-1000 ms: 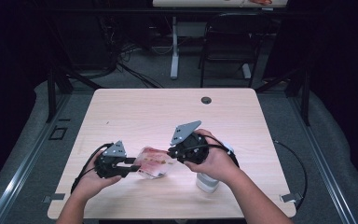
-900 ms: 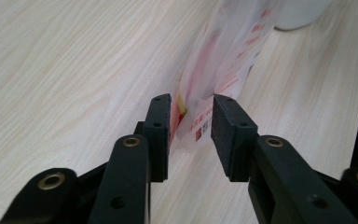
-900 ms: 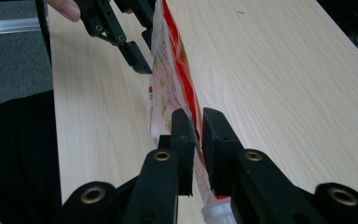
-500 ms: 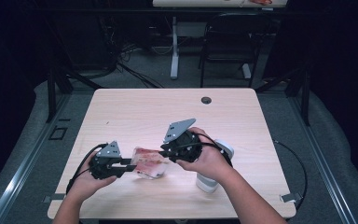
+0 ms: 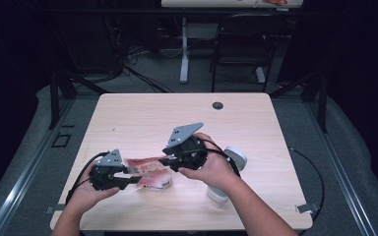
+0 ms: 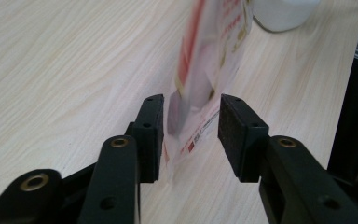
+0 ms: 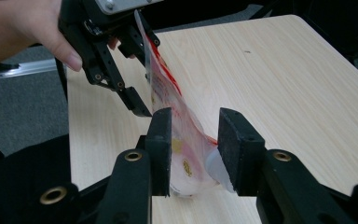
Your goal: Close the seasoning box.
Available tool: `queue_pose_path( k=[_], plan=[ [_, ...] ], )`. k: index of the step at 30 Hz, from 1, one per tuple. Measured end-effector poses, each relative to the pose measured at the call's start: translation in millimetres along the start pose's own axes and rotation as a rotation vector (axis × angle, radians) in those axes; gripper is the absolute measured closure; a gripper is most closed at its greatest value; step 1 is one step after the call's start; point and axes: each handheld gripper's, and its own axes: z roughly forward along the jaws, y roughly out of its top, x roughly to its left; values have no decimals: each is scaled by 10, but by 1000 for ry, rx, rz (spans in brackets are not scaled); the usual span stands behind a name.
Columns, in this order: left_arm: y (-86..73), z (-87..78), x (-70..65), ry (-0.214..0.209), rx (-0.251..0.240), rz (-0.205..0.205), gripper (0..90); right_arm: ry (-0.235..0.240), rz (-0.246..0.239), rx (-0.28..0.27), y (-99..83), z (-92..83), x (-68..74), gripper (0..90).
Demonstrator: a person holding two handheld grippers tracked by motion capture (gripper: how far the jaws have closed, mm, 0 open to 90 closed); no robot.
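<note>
A red and white plastic packet lies low over the front of the wooden table, stretched between the two grippers. My left gripper has the packet's left end between its jaws. In the left gripper view the packet leans on one pad, with a gap at the other; the left gripper has just been opening. My right gripper straddles the other end. In its own view the right gripper has also just been opening, and the packet sits loose between the pads.
A white container stands on the table just right of the right hand, and shows as a white container at the top of the left gripper view. A dark grommet hole sits near the far edge. Chairs and cables lie beyond.
The right hand has shifted slightly left and tilted, uncovering the white container. The packet has sagged lower between the grippers. The left hand has hardly moved.
</note>
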Motion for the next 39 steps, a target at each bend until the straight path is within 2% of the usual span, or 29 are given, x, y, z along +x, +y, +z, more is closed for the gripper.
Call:
queue_pose_path(
  k=[5, 10, 13, 18, 22, 25, 29, 33, 39],
  plan=[
    [-14, -14, 9, 14, -9, -15, 558, 2, -1, -15, 15, -11, 11, 639],
    [-19, -26, 17, 10, -14, -18, 536, 25, 16, -56, 37, -38, 31, 608],
    [-28, -34, 26, 9, 0, -28, 536, 18, 19, -67, 45, -71, 33, 590],
    [-33, -31, 32, 12, 3, -29, 537, 16, 39, -60, 18, -124, -20, 584],
    [-19, -49, 22, 16, -1, -30, 536, 14, 61, -89, -14, -181, -54, 573],
    [-11, -66, 18, 17, -2, -28, 537, 2, 68, -102, -29, -233, -63, 573],
    [-14, -83, 15, 17, -6, -26, 547, -47, 70, -100, -43, -302, -65, 565],
    [-22, -106, 21, 8, -2, -28, 593, -65, 85, -110, -78, -380, -68, 560],
    [-38, -139, 34, 6, -9, -30, 607, -86, 109, -127, -178, -460, -96, 559]
  ],
)
